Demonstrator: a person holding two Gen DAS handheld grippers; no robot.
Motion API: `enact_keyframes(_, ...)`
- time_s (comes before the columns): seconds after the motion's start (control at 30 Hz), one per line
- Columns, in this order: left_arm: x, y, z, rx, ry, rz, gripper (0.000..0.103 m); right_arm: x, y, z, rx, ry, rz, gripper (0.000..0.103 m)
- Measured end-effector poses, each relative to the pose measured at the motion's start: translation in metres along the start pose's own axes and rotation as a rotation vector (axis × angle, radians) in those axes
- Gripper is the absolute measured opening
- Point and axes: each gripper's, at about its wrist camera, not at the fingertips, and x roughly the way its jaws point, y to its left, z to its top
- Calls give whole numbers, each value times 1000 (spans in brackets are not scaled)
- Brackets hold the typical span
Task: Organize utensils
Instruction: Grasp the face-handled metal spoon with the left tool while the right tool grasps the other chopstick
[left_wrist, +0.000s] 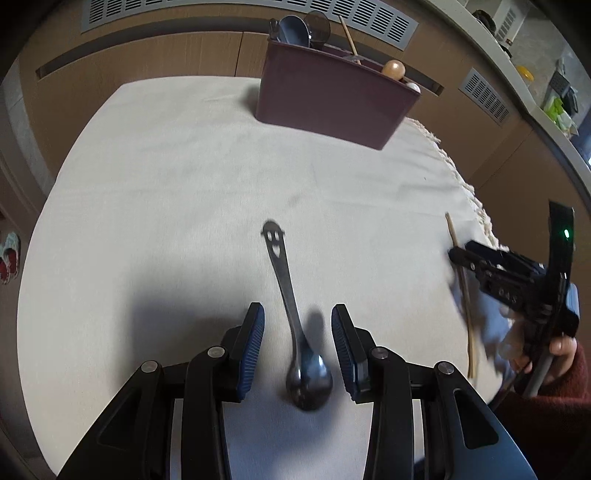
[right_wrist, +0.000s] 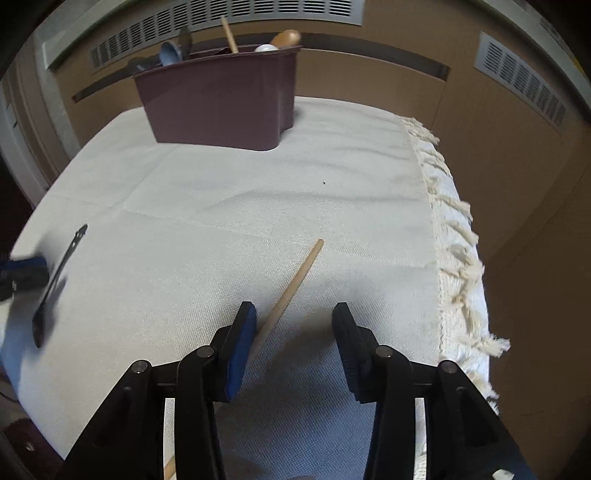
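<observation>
Two utensils left loose on the cloth-covered tabletop; maroon caddy at far edge already stocked w/ spoons and sticks.

Left gripper wide open, hovering over dark metal spoon, pads either side of neck, not touching. Spoon flat on cloth, bowl nearest camera, cut-out face end of handle pointing toward caddy. Prob. light, stiff, slick steel; thin flat handle lying low on soft cloth, so best pinched across neck just above bowl, edges between pads. Risk: skidding or tipping if taken too near the bowl.

Right gripper also open, nothing clamped. Wooden chopstick lying diagonal on cloth near fringed edge, passing right beside left pad; can't tell if touching. Very light, rigid, round, so likely to roll away. Best taken approx. mid-length, square across shaft, for balance when carried to caddy.
</observation>
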Motion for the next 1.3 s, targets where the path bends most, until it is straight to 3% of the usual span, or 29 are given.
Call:
enact_keyframes(0.07, -1, -2, -10, 8, 25, 3, 39, 5, 2, 4, 12, 17, 22, 52)
enact_keyframes(0.13, 0, -3, -19, 1, 56, -2, 39, 6, 7, 4, -3, 33, 49, 68)
enact_keyframes(0.27, -3, -9, -25, -22, 74, -31, 39, 4, 18, 1, -70, 40, 40, 69)
enact_keyframes(0.3, -1, -13, -23, -33, 86, -71, 39, 3, 16, 1, -81, 39, 53, 66)
enact_keyframes(0.4, 12, -32, -18, -36, 121, -191, 39, -3, 3, 3, -45, 20, 47, 38)
enact_keyframes(0.57, 42, -74, 3, 8, 151, -394, 39, -23, -18, 4, 8, -45, 65, 38)
enact_keyframes(0.63, 39, -84, 14, 75, 136, -424, 39, -31, -21, 2, -3, -58, 40, 38)
enact_keyframes(0.8, 31, -67, 52, 213, 29, -353, 39, -47, -25, -15, -30, -86, 82, 38)
enact_keyframes(0.87, 45, -51, 65, 205, 51, -278, 39, -48, -22, -21, -24, -79, 115, 38)
enact_keyframes(0.93, 56, -41, 68, 185, 96, -259, 39, -47, -16, -23, -32, -69, 117, 38)
enact_keyframes(1.0, 55, -35, 63, 183, 114, -287, 39, -44, -10, -23, -53, -57, 94, 38)
enact_keyframes(1.13, 41, -40, 39, 257, 147, -270, 39, -32, -4, -14, -52, -18, 107, 39)
enact_keyframes(1.3, 18, -53, -3, 409, 161, -234, 39, -1, 15, -3, -74, 37, 73, 38)
